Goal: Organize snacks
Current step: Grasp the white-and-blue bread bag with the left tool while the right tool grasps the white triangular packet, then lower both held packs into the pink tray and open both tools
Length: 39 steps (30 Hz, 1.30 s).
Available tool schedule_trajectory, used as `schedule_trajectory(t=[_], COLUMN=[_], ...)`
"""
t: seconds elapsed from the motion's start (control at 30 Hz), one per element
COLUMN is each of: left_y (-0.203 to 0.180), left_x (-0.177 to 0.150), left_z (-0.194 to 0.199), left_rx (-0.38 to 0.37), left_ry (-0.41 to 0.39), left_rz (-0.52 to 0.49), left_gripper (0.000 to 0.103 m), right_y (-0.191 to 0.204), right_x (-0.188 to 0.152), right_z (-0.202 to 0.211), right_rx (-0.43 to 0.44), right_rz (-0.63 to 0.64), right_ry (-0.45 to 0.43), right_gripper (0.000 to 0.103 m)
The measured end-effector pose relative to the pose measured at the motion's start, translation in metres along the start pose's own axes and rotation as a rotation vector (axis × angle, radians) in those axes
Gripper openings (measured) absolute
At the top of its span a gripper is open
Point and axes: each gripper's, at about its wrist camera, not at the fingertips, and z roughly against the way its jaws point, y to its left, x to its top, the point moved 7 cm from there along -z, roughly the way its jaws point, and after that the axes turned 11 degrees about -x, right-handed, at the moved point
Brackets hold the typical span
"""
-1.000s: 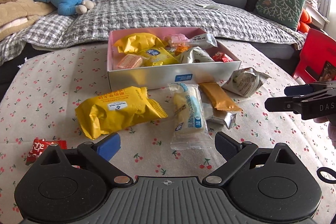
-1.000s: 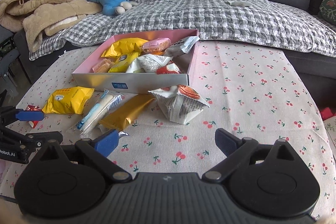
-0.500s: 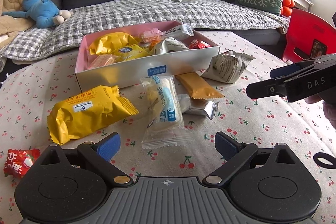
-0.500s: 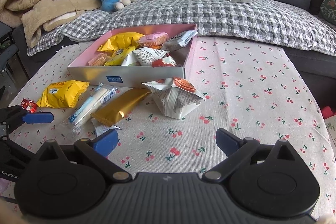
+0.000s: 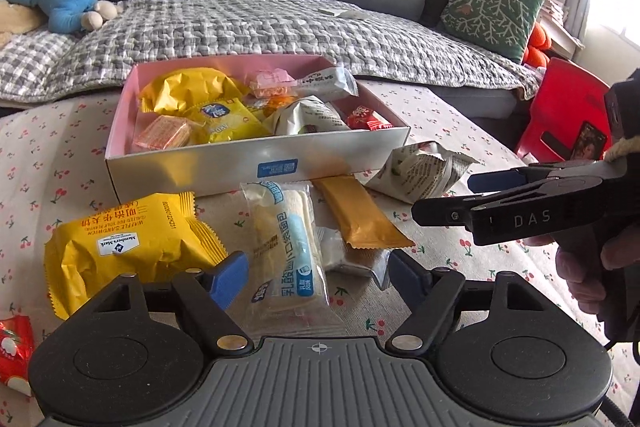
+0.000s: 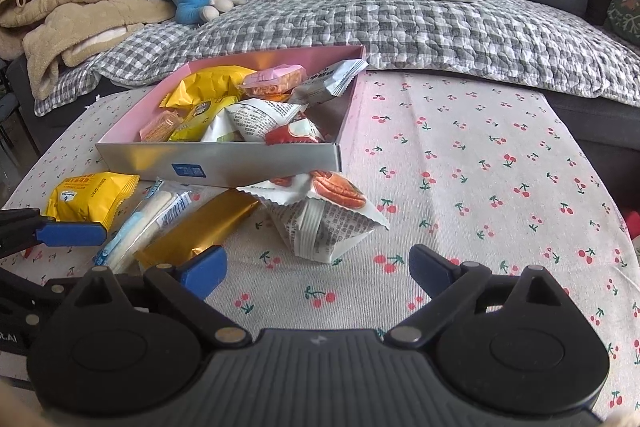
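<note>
A pink-lined snack box (image 5: pixel 256 163) (image 6: pixel 224 163) holds several snacks. In front of it lie a yellow waffle pack (image 5: pixel 124 251) (image 6: pixel 88 195), a clear bread pack (image 5: pixel 288 247) (image 6: pixel 140 227), a gold bar (image 5: pixel 356 215) (image 6: pixel 200 227), a small silver pack (image 5: pixel 360 263) and a white newsprint pack (image 5: pixel 420 171) (image 6: pixel 324 219). My left gripper (image 5: pixel 318 277) is open, its fingers either side of the bread pack's near end. My right gripper (image 6: pixel 318 267) is open, just short of the newsprint pack; it also shows in the left wrist view (image 5: pixel 444 203).
A red candy pack (image 5: pixel 14 347) lies at the near left on the cherry-print tablecloth (image 6: pixel 480 187). Behind are a grey sofa with a checked quilt (image 6: pixel 400 19), a blue plush toy (image 5: pixel 68 3), a beige blanket (image 6: pixel 72 23), a green cushion (image 5: pixel 492 11) and a red chair (image 5: pixel 568 115).
Both grippers have moved forward toward the loose snacks. The left one now straddles the bread pack; the right one has closed in on the newsprint pack. Both stay open.
</note>
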Motion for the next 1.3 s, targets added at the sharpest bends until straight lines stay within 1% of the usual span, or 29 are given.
schedule_trajectory(t=[0.07, 0.17, 0.2, 0.23, 0.37, 0.43, 0.47, 0.53, 0.6, 0.73, 0.83, 0.9, 0.97, 1.03, 1.07, 1.17, 1.3], left_y=[0.006, 0.011, 0.013, 0.014, 0.021, 0.024, 0.026, 0.03, 0.032, 0.027, 0.026, 0.027, 0.027, 0.029, 0.03, 0.028, 0.021], left_x=[0.001, 0.003, 0.003, 0.003, 0.004, 0.004, 0.004, 0.004, 0.001, 0.0, 0.0, 0.001, 0.001, 0.001, 0.001, 0.002, 0.004], left_z=[-0.001, -0.003, -0.004, -0.006, -0.01, -0.011, -0.011, -0.011, -0.012, -0.013, -0.013, -0.011, -0.01, -0.009, -0.008, -0.007, -0.004], left_rx=[-0.012, -0.028, -0.027, -0.028, -0.028, -0.025, -0.019, 0.0, 0.039, 0.103, 0.122, 0.132, 0.158, 0.164, 0.162, 0.148, 0.127], left_ry=[0.0, -0.007, -0.007, -0.005, -0.003, -0.003, -0.002, 0.004, 0.023, 0.047, 0.056, 0.057, 0.059, 0.061, 0.061, 0.068, 0.07], left_rz=[0.038, 0.07, 0.078, 0.088, 0.127, 0.137, 0.14, 0.147, 0.139, 0.07, 0.064, 0.069, 0.066, 0.07, 0.075, 0.079, 0.076], left_gripper=[0.063, 0.06, 0.055, 0.052, 0.05, 0.048, 0.045, 0.041, 0.034, 0.033, 0.03, 0.022, 0.018, 0.017, 0.017, 0.016, 0.016], right_y=[0.001, 0.002, 0.003, 0.004, 0.005, 0.006, 0.006, 0.006, 0.005, 0.004, 0.002, 0.0, -0.001, -0.001, -0.001, -0.001, 0.0], right_x=[0.001, 0.005, 0.006, 0.007, 0.011, 0.013, 0.013, 0.014, 0.014, 0.014, 0.013, 0.014, 0.014, 0.015, 0.016, 0.018, 0.017], right_z=[-0.002, -0.005, -0.006, -0.006, -0.01, -0.013, -0.013, -0.015, -0.016, -0.016, -0.017, -0.017, -0.016, -0.013, -0.012, -0.01, -0.009], right_rx=[0.004, 0.012, 0.015, 0.017, 0.024, 0.026, 0.026, 0.023, 0.015, 0.0, -0.032, -0.027, -0.024, -0.023, -0.026, -0.014, -0.014], right_rz=[-0.004, -0.005, -0.005, -0.005, -0.009, -0.012, -0.012, -0.015, -0.017, -0.012, -0.001, -0.005, -0.016, -0.021, -0.019, -0.027, -0.028], right_ry=[0.004, 0.0, -0.001, 0.0, 0.002, 0.004, 0.006, 0.01, 0.012, 0.007, 0.007, 0.005, 0.002, -0.006, -0.011, -0.007, -0.01], right_gripper=[0.094, 0.093, 0.091, 0.09, 0.085, 0.081, 0.079, 0.078, 0.076, 0.071, 0.06, 0.057, 0.055, 0.053, 0.047, 0.039, 0.037])
